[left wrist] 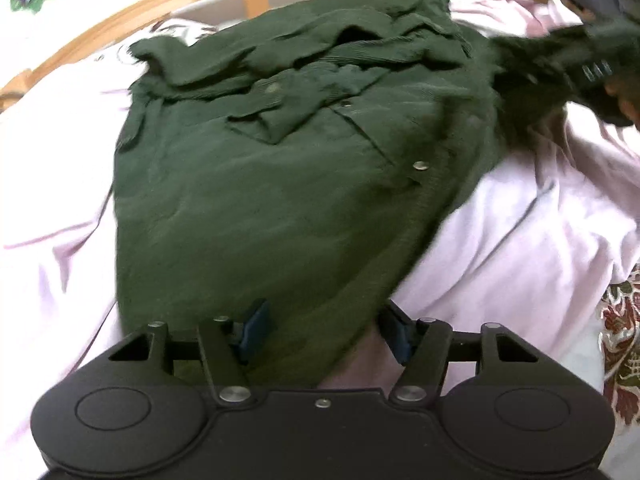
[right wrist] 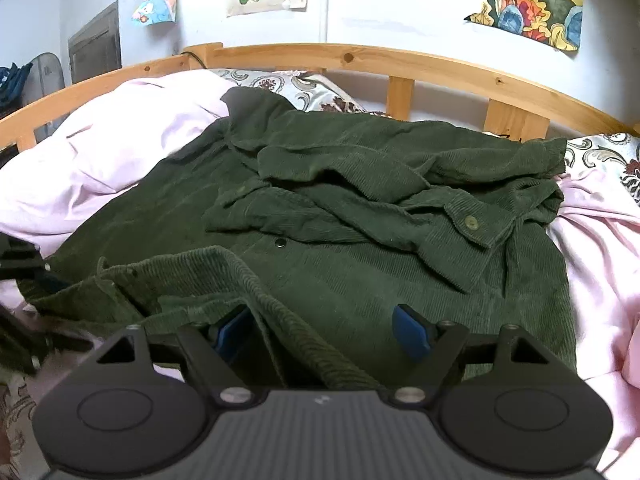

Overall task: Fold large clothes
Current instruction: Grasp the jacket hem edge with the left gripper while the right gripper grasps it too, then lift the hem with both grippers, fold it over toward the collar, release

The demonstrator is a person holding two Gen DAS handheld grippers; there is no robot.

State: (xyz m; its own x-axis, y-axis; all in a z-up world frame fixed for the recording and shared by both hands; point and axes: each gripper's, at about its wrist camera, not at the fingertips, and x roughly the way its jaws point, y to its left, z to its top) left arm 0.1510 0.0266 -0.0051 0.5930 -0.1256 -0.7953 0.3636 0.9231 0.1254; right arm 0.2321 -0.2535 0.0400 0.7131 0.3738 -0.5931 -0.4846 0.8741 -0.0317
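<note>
One green corduroy shirt (right wrist: 360, 280) is lying across the middle of both frames, spread on a pale pink sheet (left wrist: 520, 240) over a bed with a wooden frame (right wrist: 400, 64). Judging by how it lies, the folding is only partly done: both sleeves are resting crosswise over the chest in the upper half of the frame, but the long body is not yet folded up, and the bottom hem is lying unfolded at the lower edge of the frame.

The left gripper (left wrist: 324, 332) is standing at the bottom centre of its frame with its jaws apart over the hem corner; cloth is lying between the blue pads (left wrist: 254, 328), but they are not pressing on it as far as I can see. The right gripper (right wrist: 320, 332) is also released; a raised ridge of the hem is passing between its jaws and seems to be leaning on the left pad, while the right pad is standing clear of it.

Only the right wrist view is showing the wall with posters (right wrist: 528, 0) and the patterned pillow (right wrist: 304, 88) at the top of the frame. Only the left wrist view is showing the other gripper from outside, blurred at the upper right.
</note>
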